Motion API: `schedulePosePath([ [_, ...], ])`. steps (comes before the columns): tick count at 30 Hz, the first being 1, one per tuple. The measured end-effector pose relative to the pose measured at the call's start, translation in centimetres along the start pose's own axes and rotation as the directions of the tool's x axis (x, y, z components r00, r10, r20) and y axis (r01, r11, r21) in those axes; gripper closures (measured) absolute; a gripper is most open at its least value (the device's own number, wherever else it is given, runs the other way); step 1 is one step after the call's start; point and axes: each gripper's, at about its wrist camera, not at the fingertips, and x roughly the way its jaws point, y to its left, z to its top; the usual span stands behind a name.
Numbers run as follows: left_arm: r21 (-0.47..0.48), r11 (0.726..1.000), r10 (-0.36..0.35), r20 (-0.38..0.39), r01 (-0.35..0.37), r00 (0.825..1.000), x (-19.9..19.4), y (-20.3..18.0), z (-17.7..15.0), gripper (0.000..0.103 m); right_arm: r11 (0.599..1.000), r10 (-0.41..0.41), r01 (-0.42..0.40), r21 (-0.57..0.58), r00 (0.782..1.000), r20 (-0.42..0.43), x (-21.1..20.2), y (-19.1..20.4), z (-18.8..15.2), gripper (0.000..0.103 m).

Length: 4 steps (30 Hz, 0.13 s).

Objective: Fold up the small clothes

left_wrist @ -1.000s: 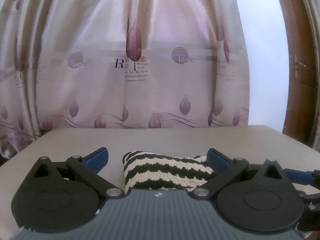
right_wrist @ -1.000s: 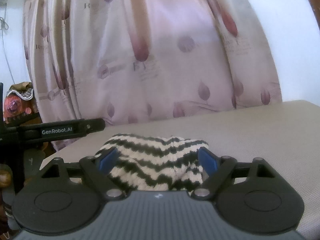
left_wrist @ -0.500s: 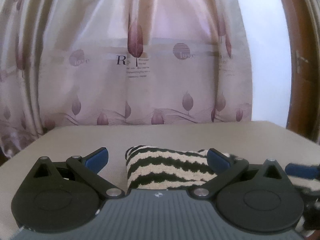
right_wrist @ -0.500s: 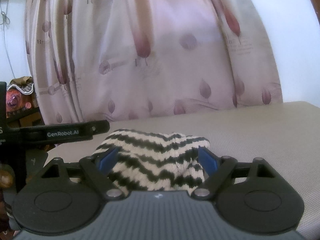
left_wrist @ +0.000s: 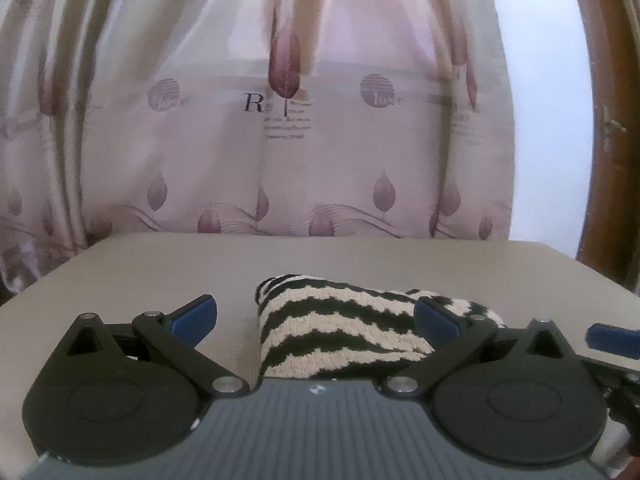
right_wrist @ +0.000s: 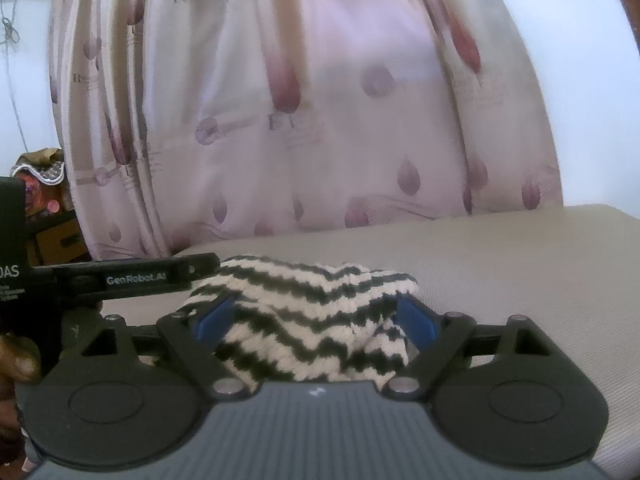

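Note:
A black-and-cream zigzag knit garment lies folded in a thick bundle on the beige table. My left gripper stands open around its left end. Its right pad overlaps the cloth and its left pad is apart from it. In the right wrist view the same garment fills the gap of my right gripper, whose jaws stand wide with a blue pad on either side of the bundle. The left gripper's black finger reaches in from the left, touching the garment's far left corner.
A pale curtain with leaf prints hangs just beyond the table's far edge. A brown wooden door frame stands on the right. A person's hand and dark clutter show at the left. Bare table stretches to the right.
The left wrist view has drifted slightly, so more of the garment shows past its right finger. The right gripper and the garment keep their places. Both jaws stay wide.

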Motion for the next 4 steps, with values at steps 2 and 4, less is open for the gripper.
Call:
schedulePosePath([
  [2,0.004,1.0,0.005,-0.008,-0.005,1.0,0.16,0.04,0.04,0.0,1.0,-0.024,0.024,-0.016,1.0,-0.002,0.05,0.19,0.03,0.011],
  [4,-0.001,1.0,0.014,-0.013,-0.014,1.0,0.16,0.12,0.07,0.0,0.999,-0.044,0.044,-0.021,0.999,0.003,0.03,0.28,0.08,0.008],
])
